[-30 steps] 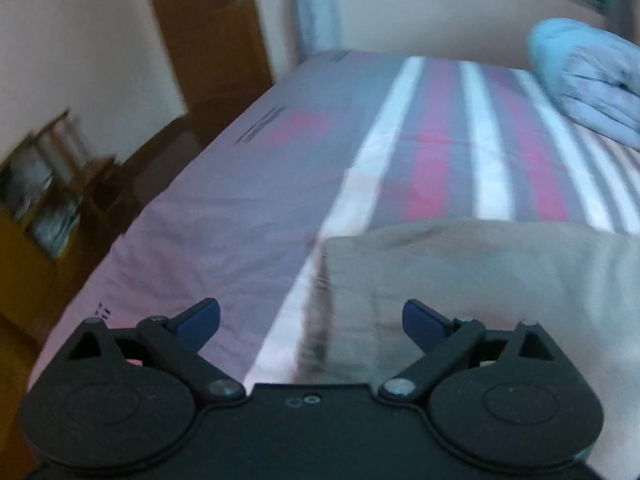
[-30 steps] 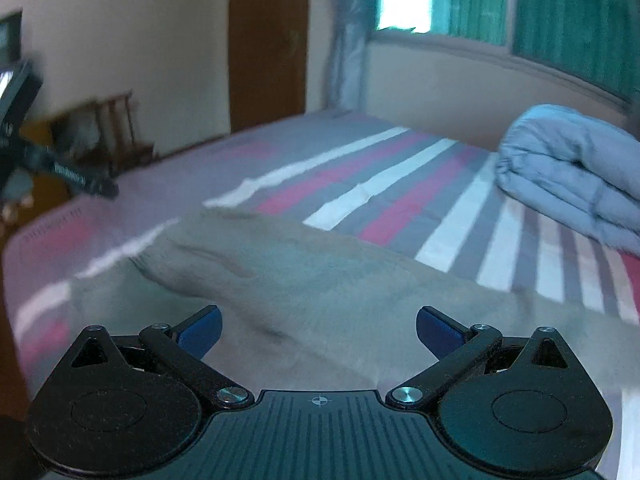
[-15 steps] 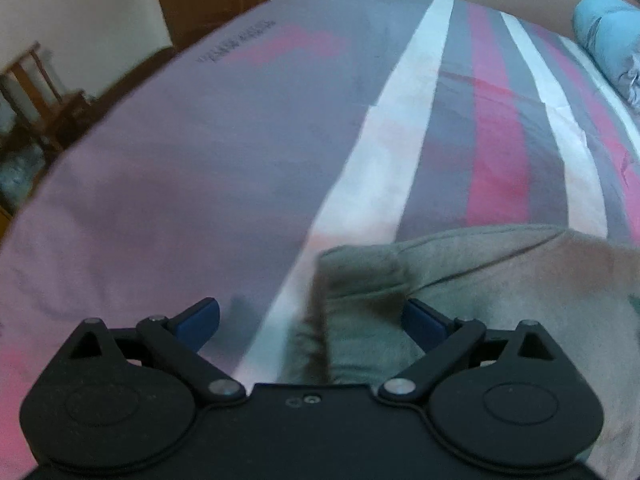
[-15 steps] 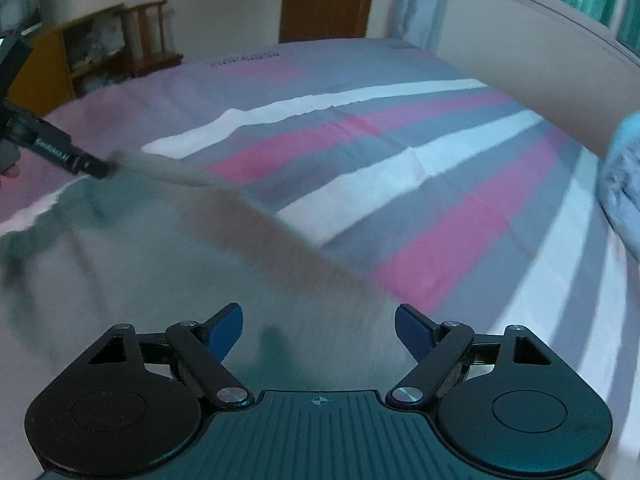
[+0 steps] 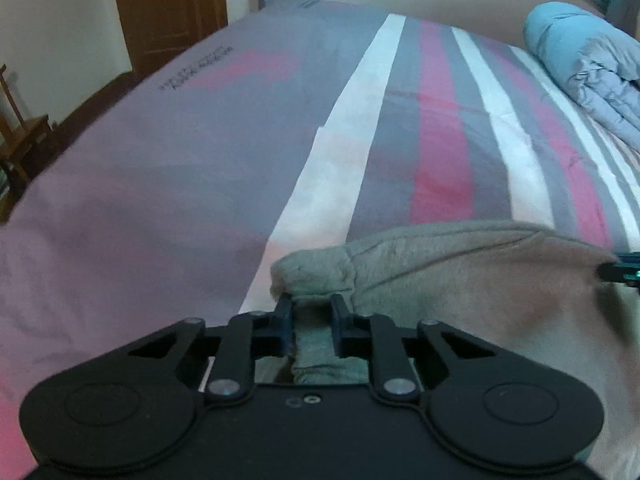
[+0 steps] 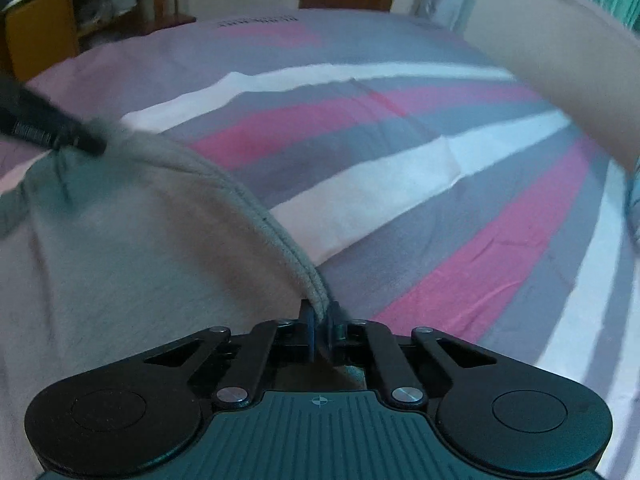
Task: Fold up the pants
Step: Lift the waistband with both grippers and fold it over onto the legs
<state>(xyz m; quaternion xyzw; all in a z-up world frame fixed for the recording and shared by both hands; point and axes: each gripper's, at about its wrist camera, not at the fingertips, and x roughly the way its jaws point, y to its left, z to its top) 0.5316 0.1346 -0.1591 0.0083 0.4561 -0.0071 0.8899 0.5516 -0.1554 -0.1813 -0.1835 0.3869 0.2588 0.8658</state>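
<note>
Since a second ago both pairs of tongs have dropped toward the bed and their jaws have just been closing, from spread wide to pinched on cloth. The one pair of grey-green pants [image 5: 472, 280] lies on the striped bedsheet [image 5: 192, 168] at the near side of the bed, its upper edge lifted in a ridge between the two grips.

The left tongs [image 5: 312, 312] are clamped narrow on a bunched corner of the pants, a wad of fabric rising above the blue pads and more hanging below between the arms. In the right wrist view the right tongs [image 6: 320, 320] are nearly closed on a doubled, stitched edge of the pants [image 6: 132, 240], which runs up and to the left from the pads. Both point steeply down at the bed.

Each view catches the other tool: the right tongs' tip shows at the right edge of the left view, and the left tongs [image 6: 80, 142] enter from the left of the right view, touching the far corner of the cloth.

Farther out, one folded light-blue quilt [image 5: 584, 68] sits at the far right of the bed. One brown door [image 5: 168, 12] stands beyond, with wooden furniture [image 6: 100, 20] by the wall.
</note>
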